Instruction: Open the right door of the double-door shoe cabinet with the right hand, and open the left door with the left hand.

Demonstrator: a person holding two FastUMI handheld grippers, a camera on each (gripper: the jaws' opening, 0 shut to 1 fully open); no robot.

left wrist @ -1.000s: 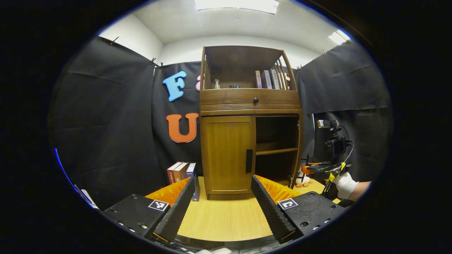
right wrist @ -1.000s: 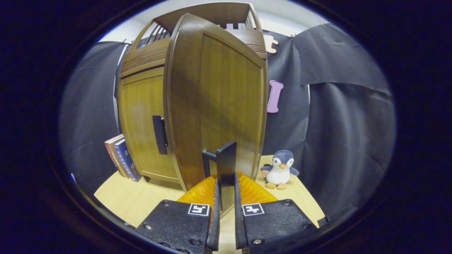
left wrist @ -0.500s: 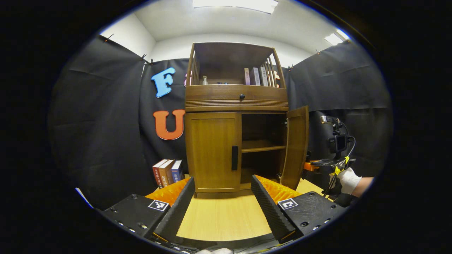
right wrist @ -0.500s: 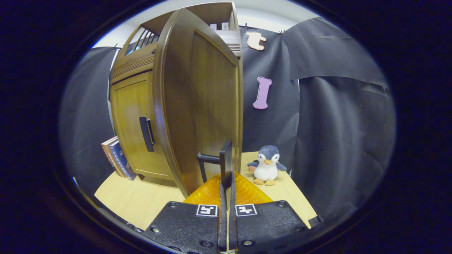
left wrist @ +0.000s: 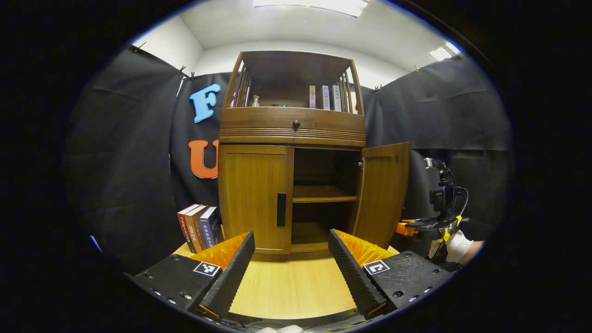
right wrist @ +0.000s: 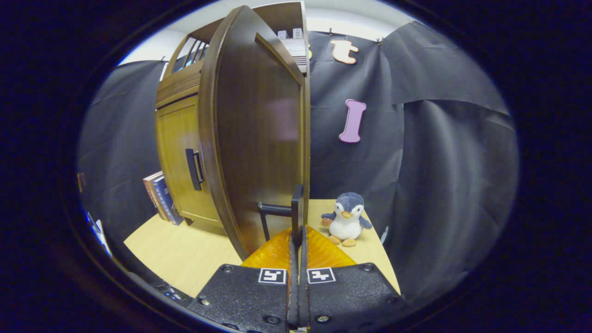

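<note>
A: Where does the shoe cabinet (left wrist: 291, 152) stand for you?

B: From the left gripper view I see it upright on the wooden surface (left wrist: 291, 289), facing me. The right door (left wrist: 381, 194) is swung well out on its hinge, and the inner shelf (left wrist: 323, 199) shows in the open half. The left door (left wrist: 254, 196) is flush and closed, its dark handle (left wrist: 281, 209) at the inner edge.

A: And your left gripper?

B: My left gripper (left wrist: 291, 254) hangs in front of the cabinet, low over the surface, with its jaws spread wide and touching nothing. The closed door sits beyond the gap between them.

A: The right one?

B: In the right gripper view my right gripper (right wrist: 298, 240) has its jaws pressed together on the right door's handle (right wrist: 296, 210), a thin dark bar standing upright just ahead of them. The door panel rises to the left of that handle, turned nearly edge-on to me. In the left gripper view I see the same gripper off to the right, beside the open door, with a gloved hand (left wrist: 455, 245) holding it.

A: Anything else around?

B: A few books (left wrist: 199, 226) lean just beside the cabinet's left side. A plush penguin (right wrist: 346, 224) sits on the surface near the cloth wall, to the right of the open door. On the top shelf there are more books (left wrist: 323, 97) and a small bottle (left wrist: 255, 100).
</note>
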